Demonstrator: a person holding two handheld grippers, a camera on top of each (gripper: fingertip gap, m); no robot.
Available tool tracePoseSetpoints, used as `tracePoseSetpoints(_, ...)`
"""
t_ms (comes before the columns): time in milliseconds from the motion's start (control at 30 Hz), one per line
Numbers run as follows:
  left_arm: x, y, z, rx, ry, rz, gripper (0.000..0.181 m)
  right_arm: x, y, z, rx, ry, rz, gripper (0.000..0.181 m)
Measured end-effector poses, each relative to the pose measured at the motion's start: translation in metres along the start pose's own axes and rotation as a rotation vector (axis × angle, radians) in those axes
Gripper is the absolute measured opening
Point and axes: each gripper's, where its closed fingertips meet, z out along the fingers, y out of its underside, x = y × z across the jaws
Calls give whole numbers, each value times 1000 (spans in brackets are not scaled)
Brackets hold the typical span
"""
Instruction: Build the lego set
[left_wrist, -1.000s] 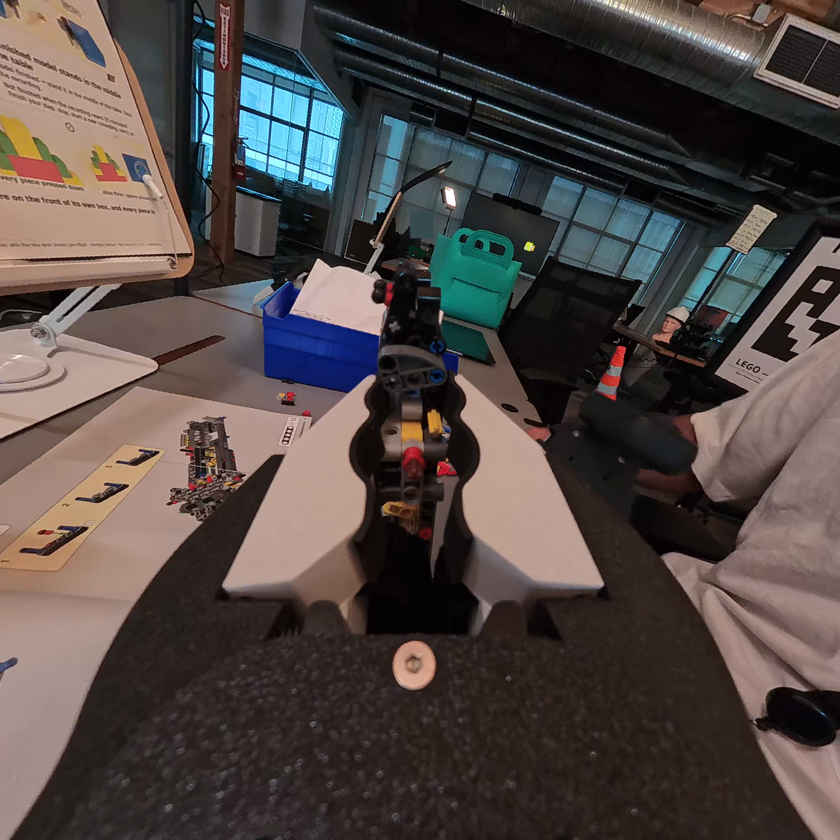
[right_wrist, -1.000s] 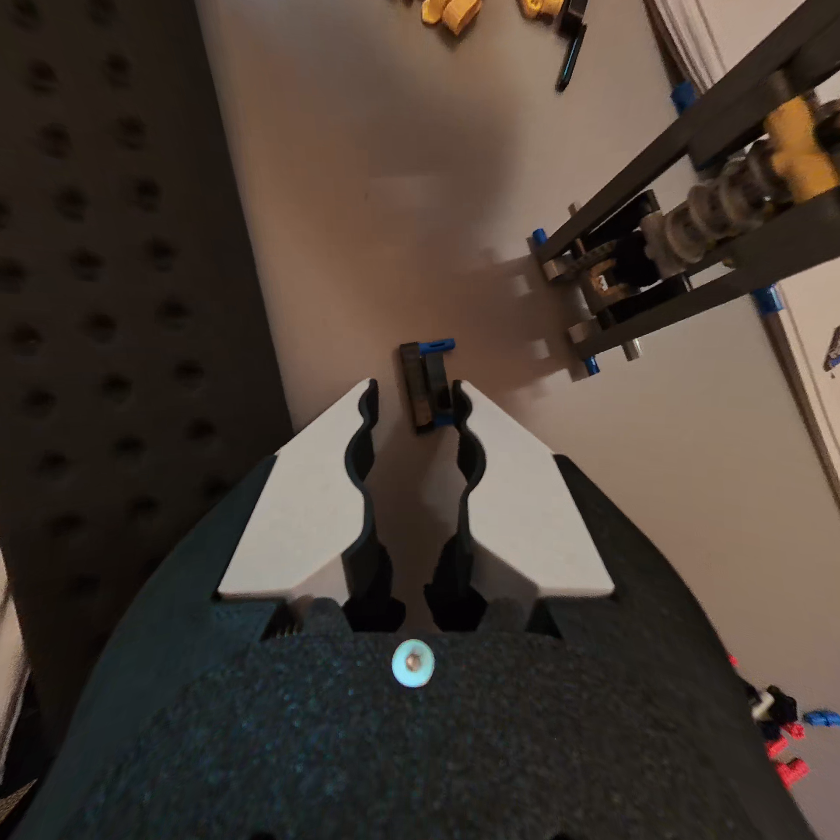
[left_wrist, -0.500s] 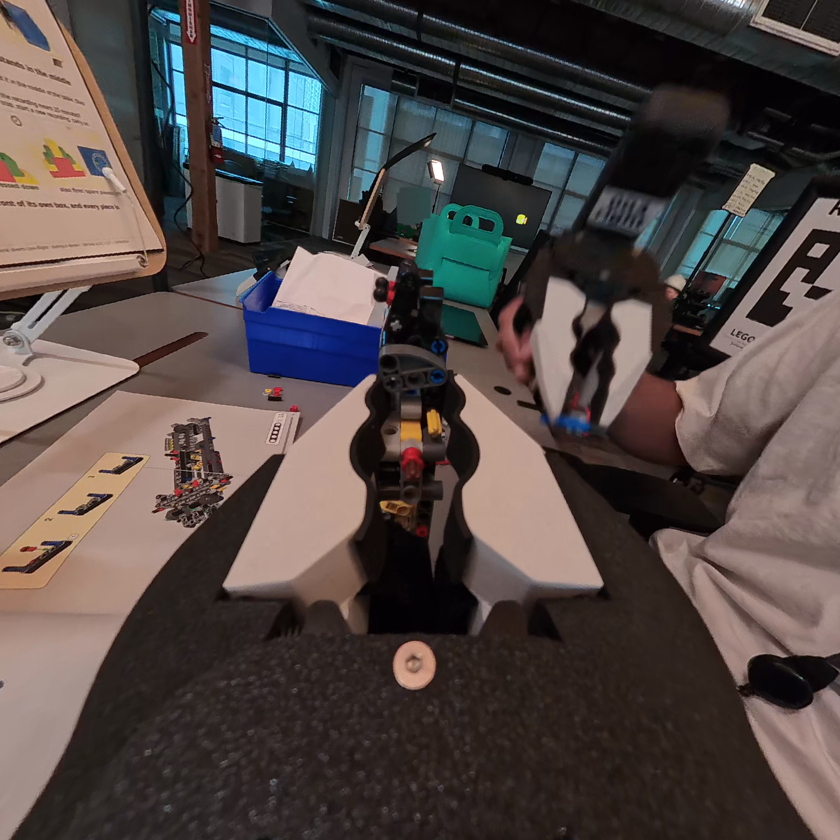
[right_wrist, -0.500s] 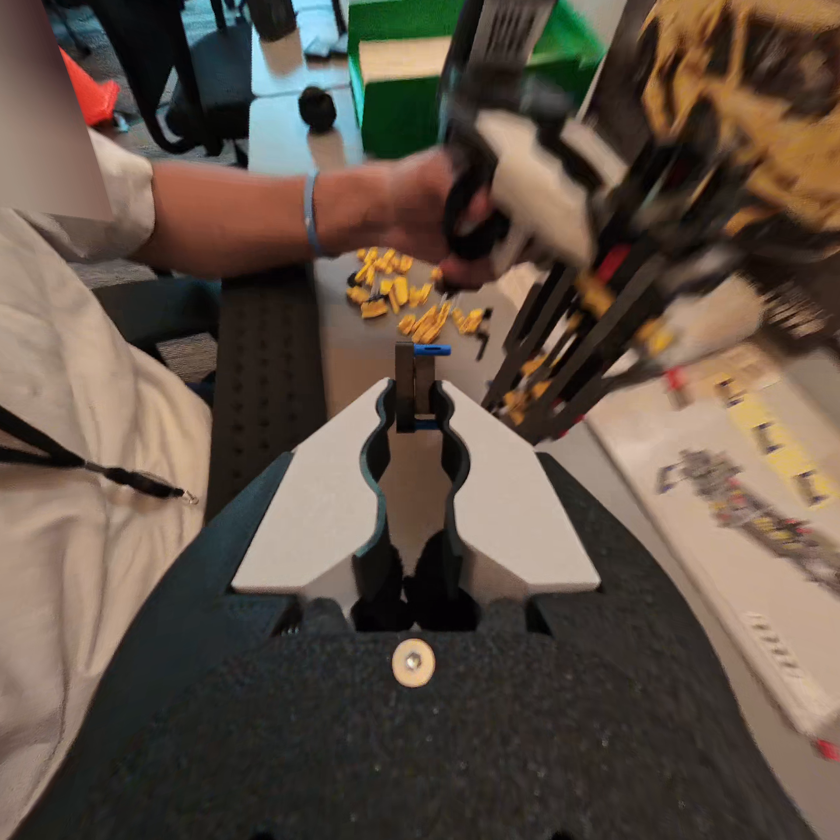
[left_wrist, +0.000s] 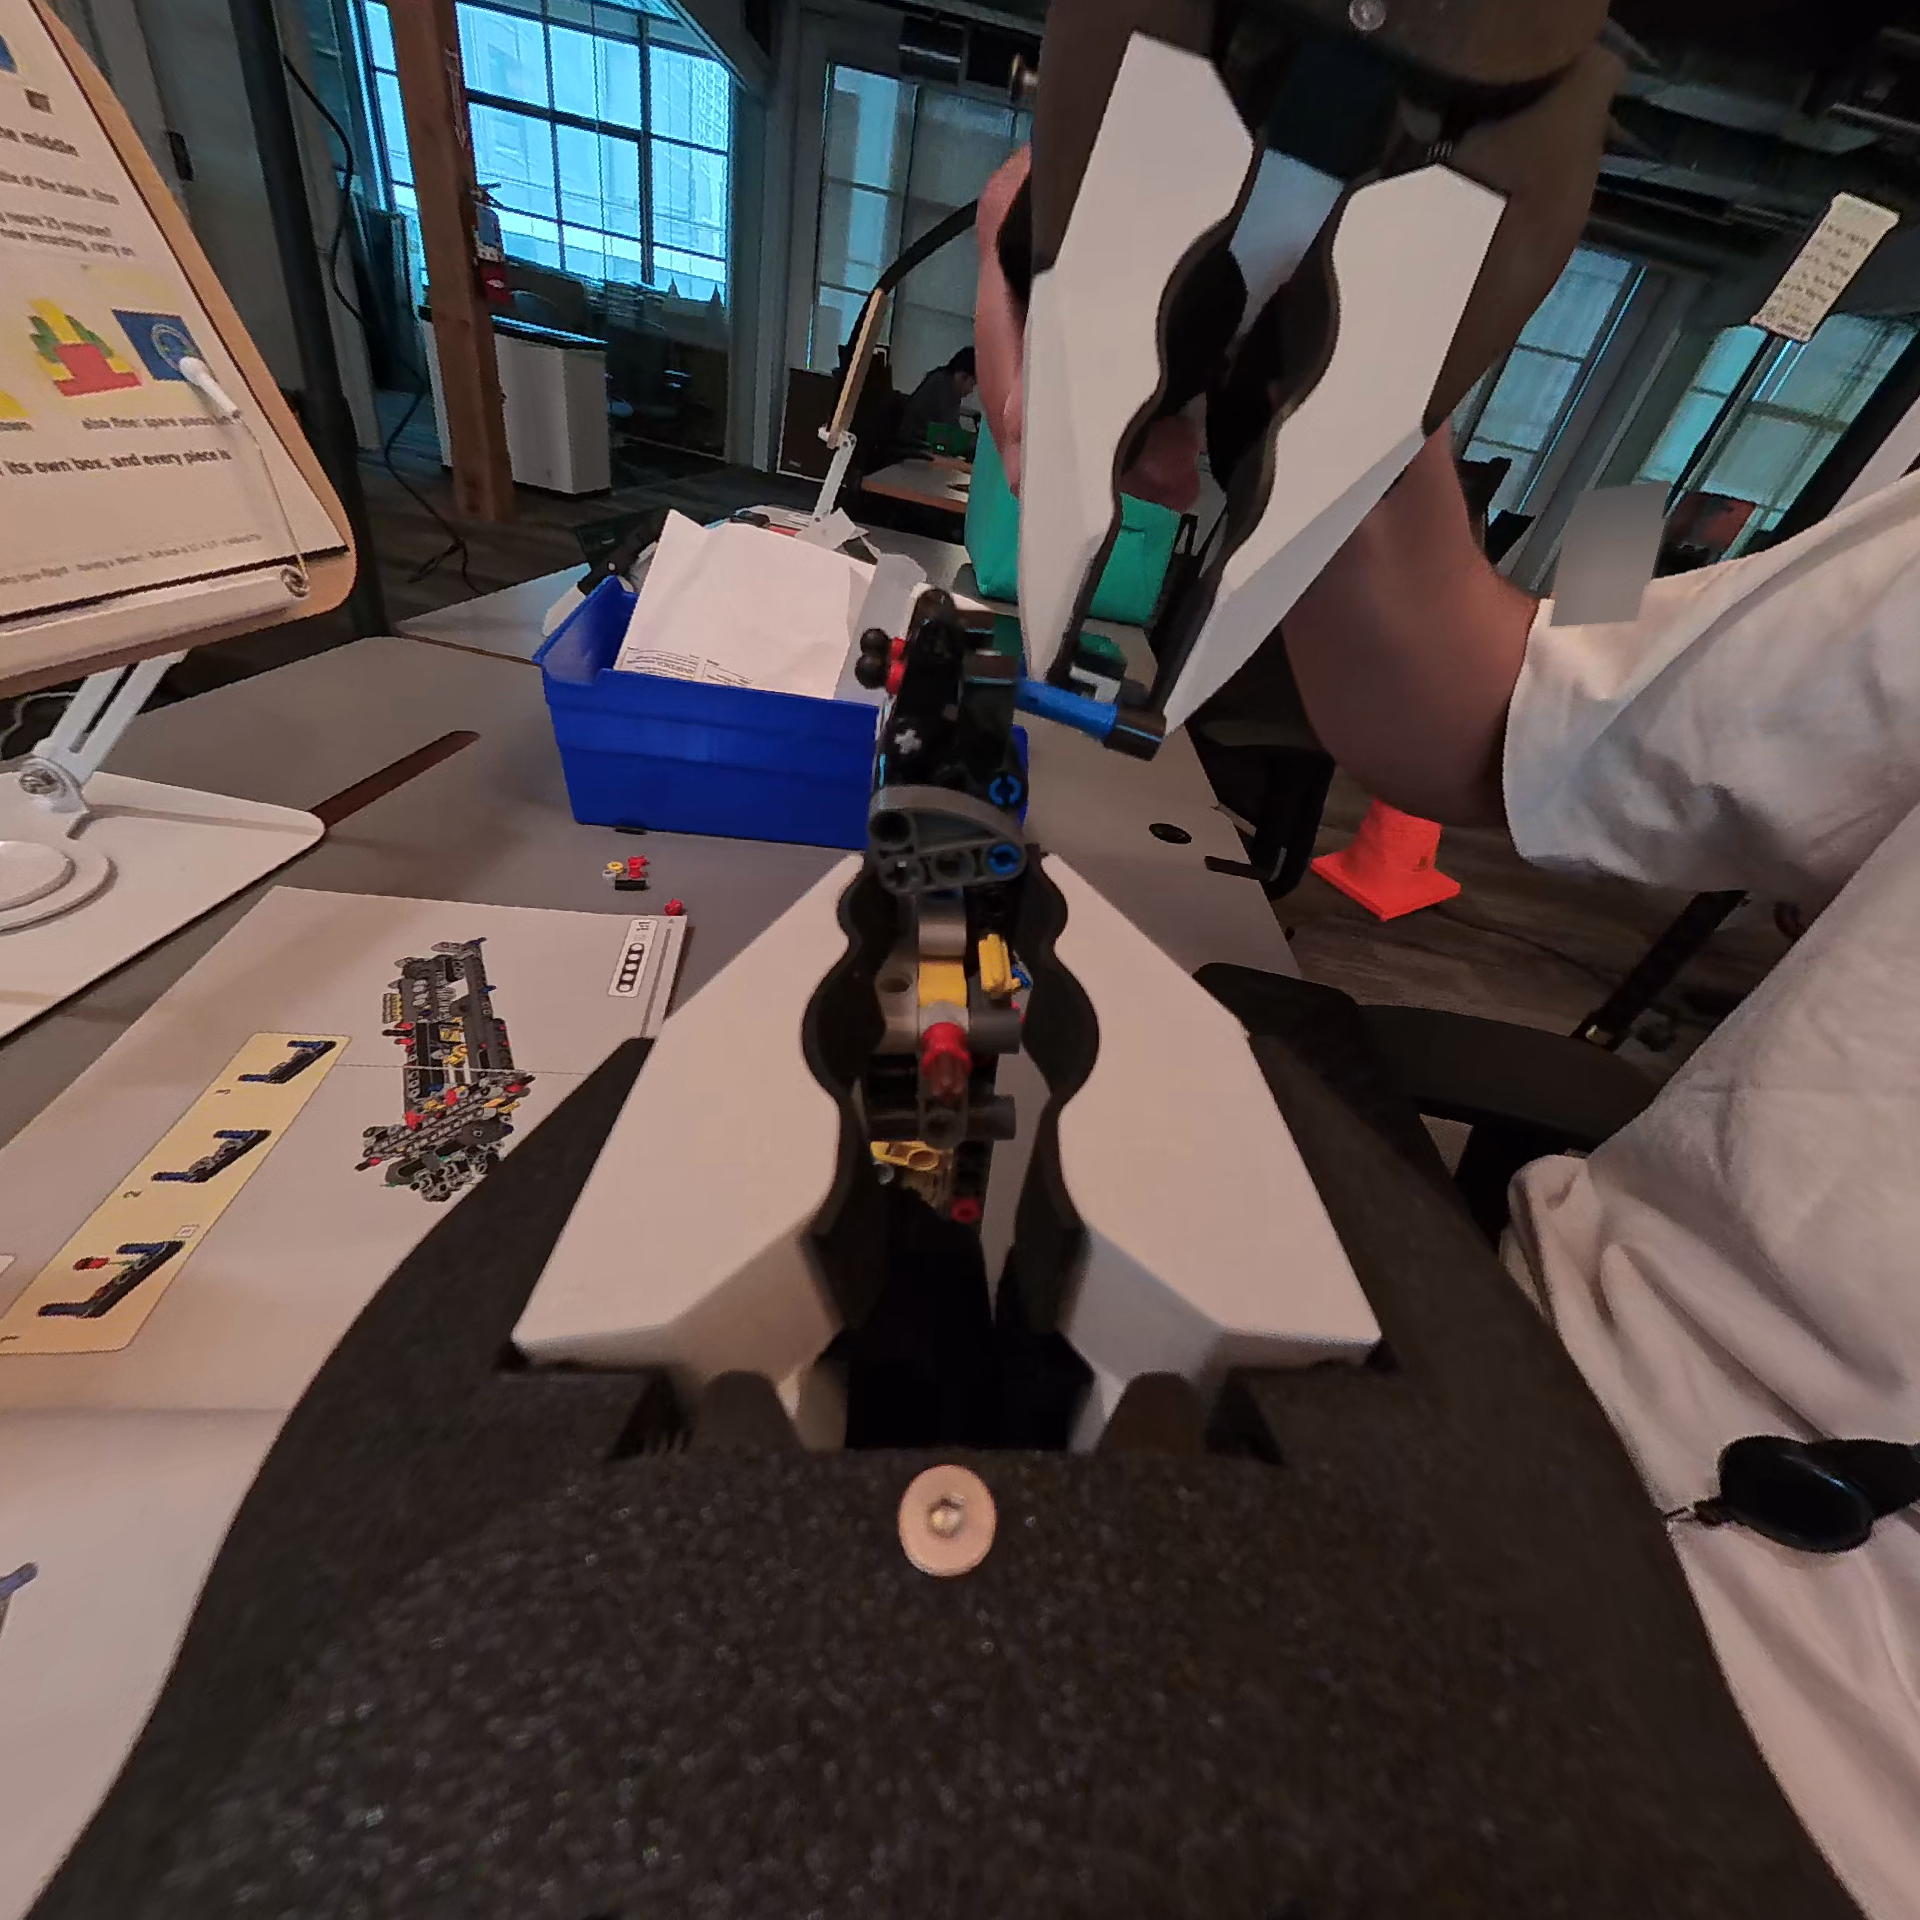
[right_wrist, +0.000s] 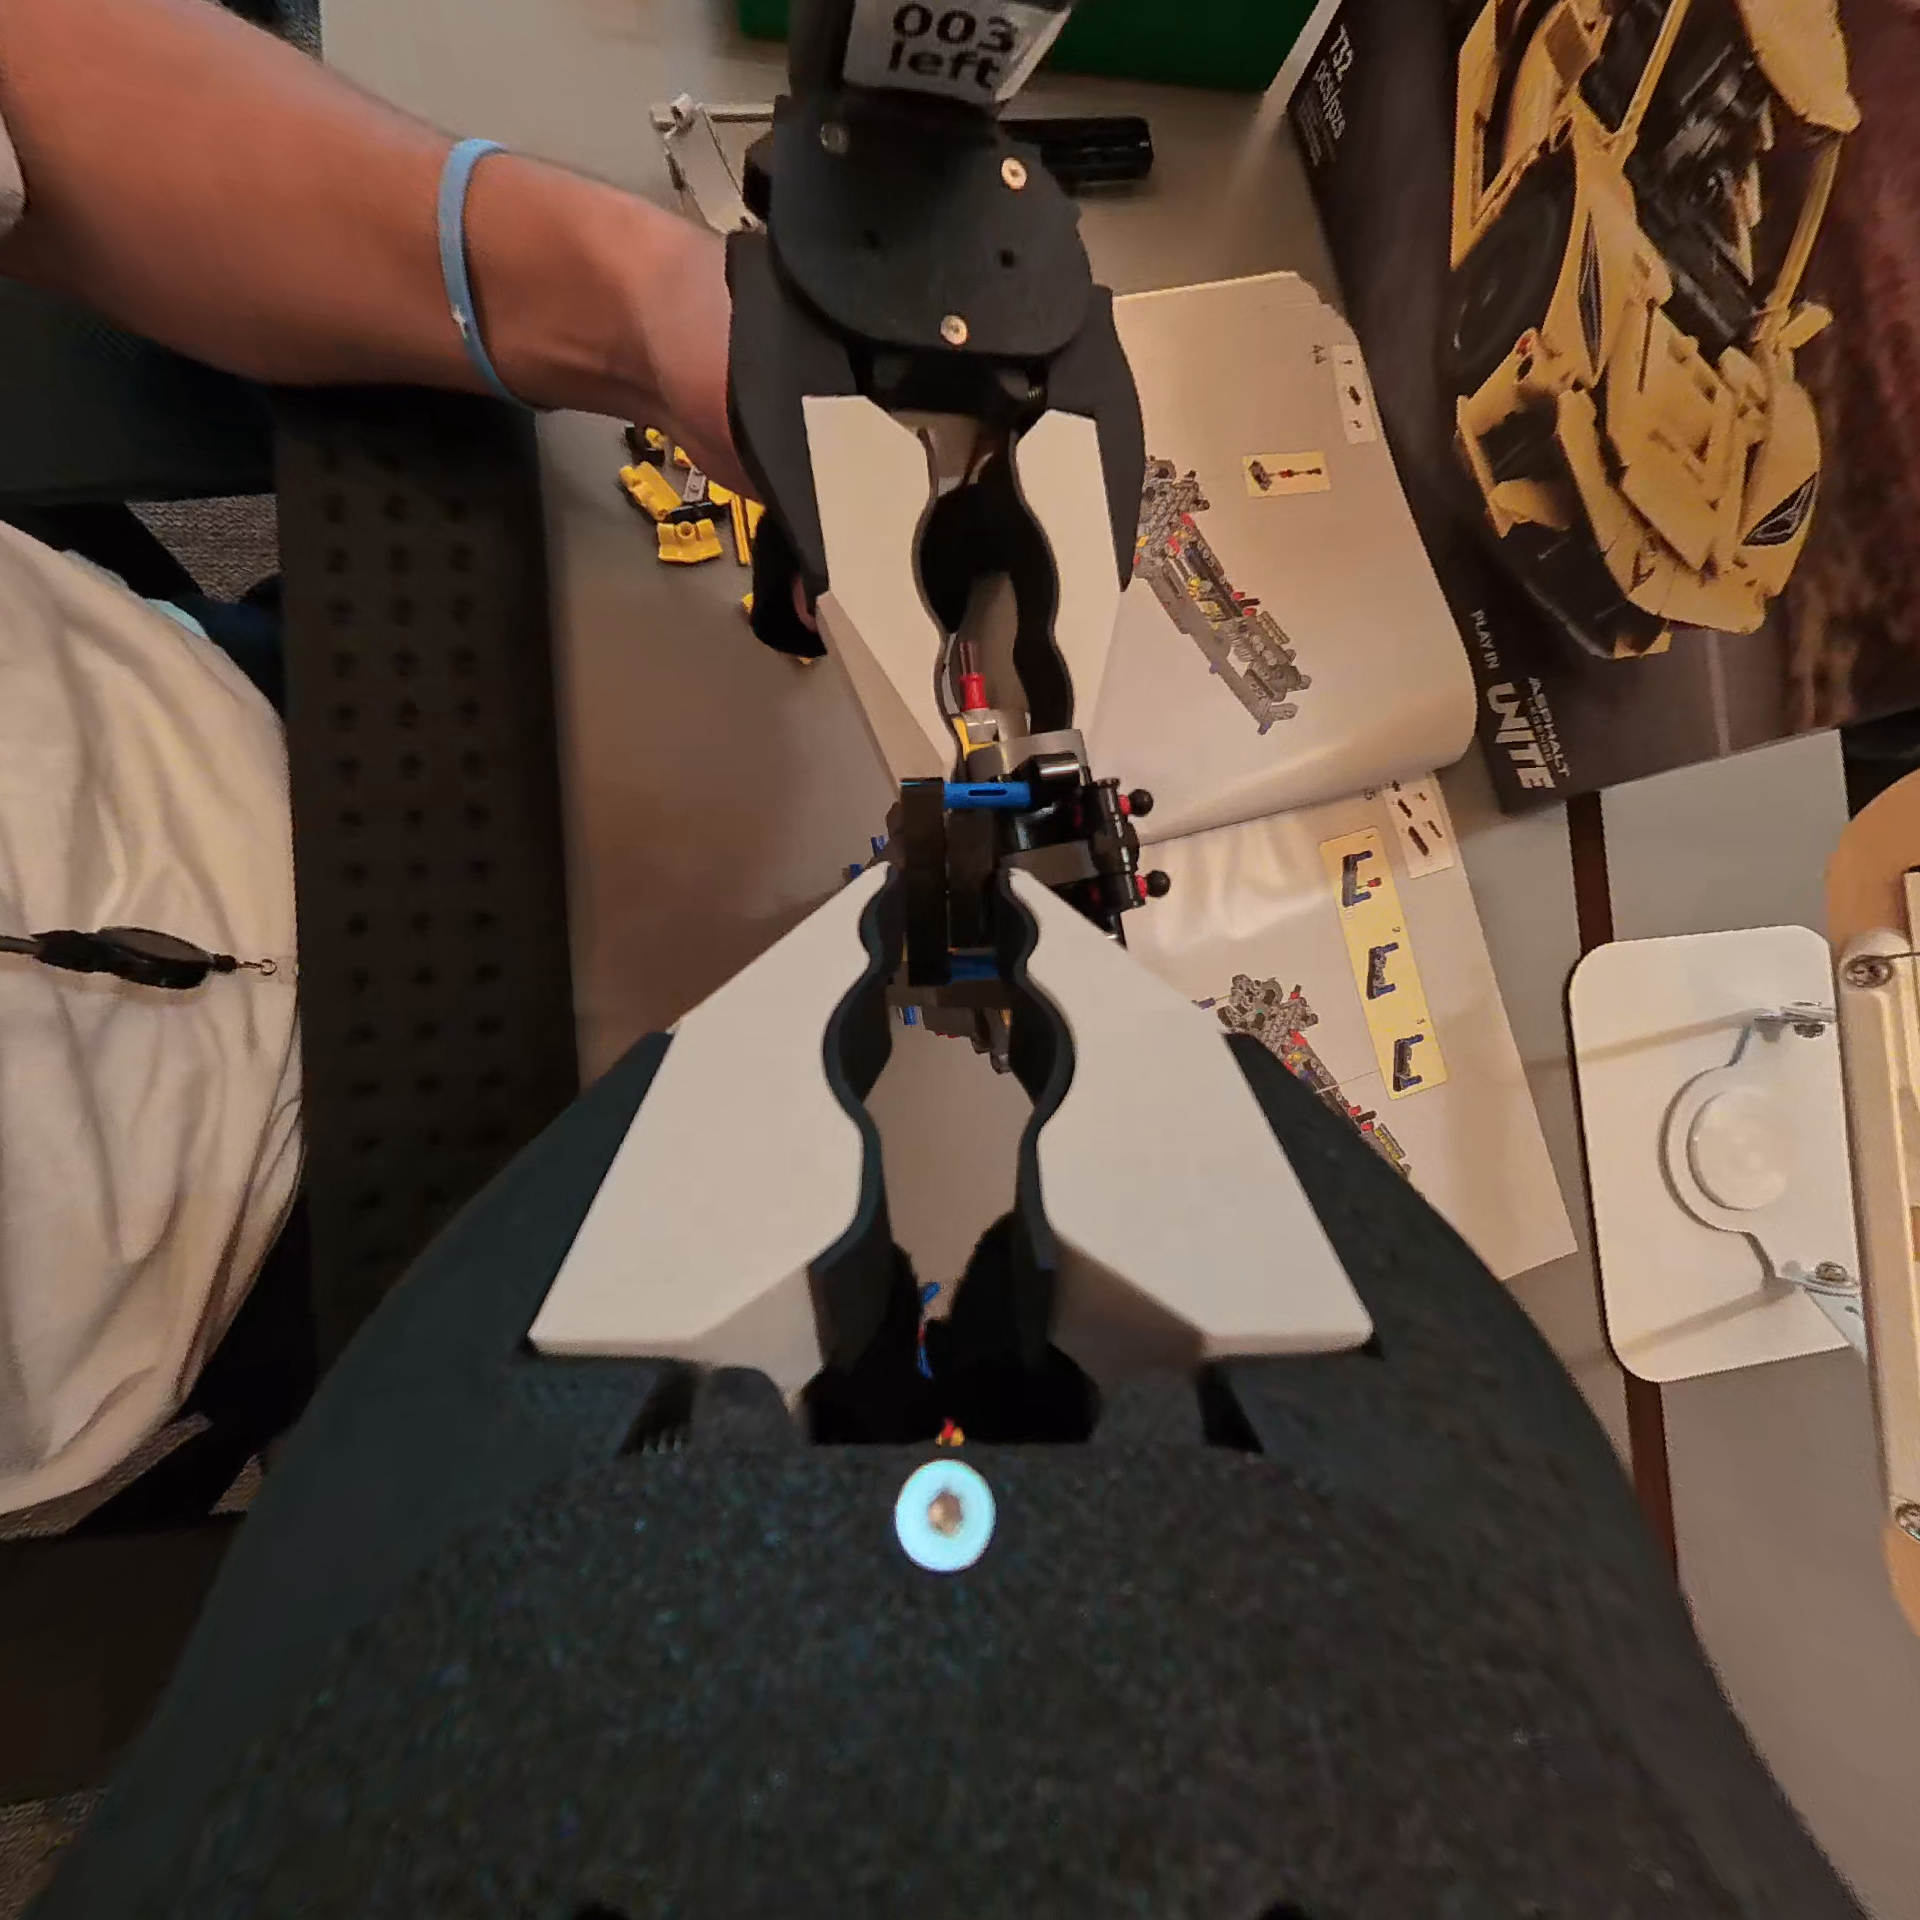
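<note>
Colours around the white fingers (left_wrist: 727, 1122)

Between them, a black-and-grey lego assembly (left_wrist: 940, 997) flecked yellow, red and blue; beyond, a blue bin (left_wrist: 707, 748); left of them, a white instruction booklet (left_wrist: 312, 1091) with yellow panels on the grey surface (left_wrist: 436, 821).

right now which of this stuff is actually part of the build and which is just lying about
In the job:
- left tongs, shut on the half-built model
- right tongs, shut on the small black and blue piece
- open instruction booklet
- loose yellow pieces

Lying about:
- blue bin
- orange cone
- set box
</note>
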Motion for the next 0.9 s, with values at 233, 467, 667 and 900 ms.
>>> tracePoseSetpoints(233,5,0,2,-20,17,9,20,-4,-1,-1,-36,-20,-29,15)
tracePoseSetpoints(467,7,0,0,-19,29,35,21,-4,-1,-3,-83,-45,-42,15)
tracePoseSetpoints(667,9,1,-1,-29,35,109,23,-6,-2,-5,-81,-100,-44,15)
tracePoseSetpoints(900,8,-4,1,8,56,111,26,-1,0,-5,-76,-115,-65,15)
